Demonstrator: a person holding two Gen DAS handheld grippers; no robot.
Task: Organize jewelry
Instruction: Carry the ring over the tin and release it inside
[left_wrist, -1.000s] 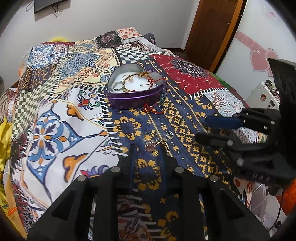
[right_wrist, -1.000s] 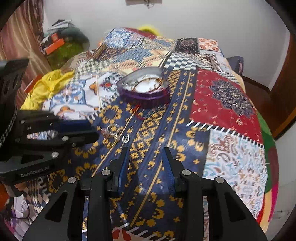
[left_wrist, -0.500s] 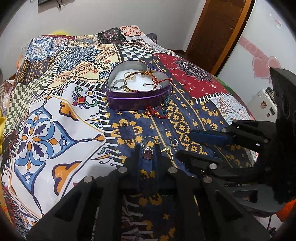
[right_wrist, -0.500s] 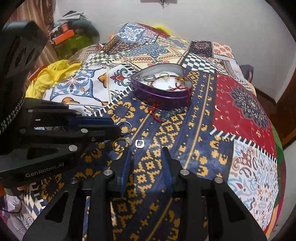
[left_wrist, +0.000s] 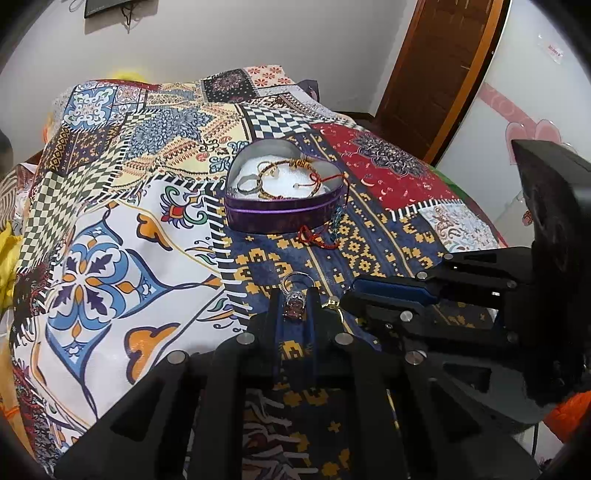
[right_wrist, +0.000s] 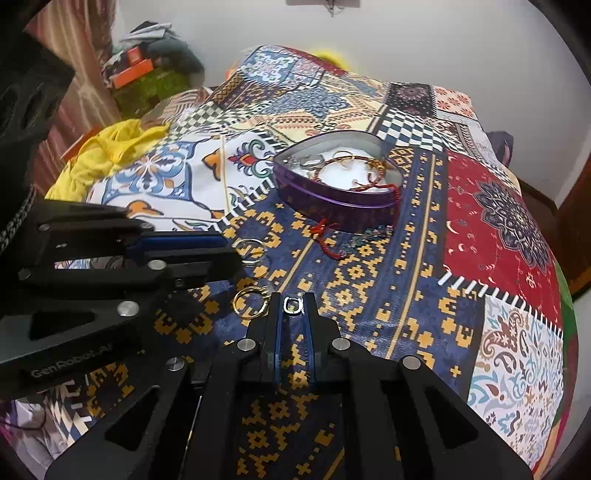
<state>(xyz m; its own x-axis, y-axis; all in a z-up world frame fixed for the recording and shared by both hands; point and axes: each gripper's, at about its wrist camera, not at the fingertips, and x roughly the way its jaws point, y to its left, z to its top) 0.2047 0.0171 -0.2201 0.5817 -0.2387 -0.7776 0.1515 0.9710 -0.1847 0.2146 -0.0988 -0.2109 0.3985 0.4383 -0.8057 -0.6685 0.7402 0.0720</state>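
A purple heart-shaped tin (left_wrist: 282, 216) (right_wrist: 334, 206) sits open on the patterned bedspread, holding several bangles and rings. A red cord bracelet (left_wrist: 317, 236) and a teal beaded chain (right_wrist: 365, 236) lie at its front. My left gripper (left_wrist: 294, 295) is shut on a silver ring with a dark stone (left_wrist: 294, 303). My right gripper (right_wrist: 292, 301) is shut on a small silver ring (right_wrist: 291, 305). A gold ring (right_wrist: 251, 301) lies just left of the right gripper. A silver hoop (right_wrist: 253, 249) lies by the left gripper's tips.
The patchwork bedspread (left_wrist: 110, 229) covers the bed. Yellow cloth (right_wrist: 107, 147) and clutter (right_wrist: 147, 74) lie at the left. A wooden door (left_wrist: 439, 66) stands behind on the right. The two grippers are close side by side.
Both grippers moved forward and down to the loose rings and closed. The left one closed on the stone ring, the right one on the small silver ring.
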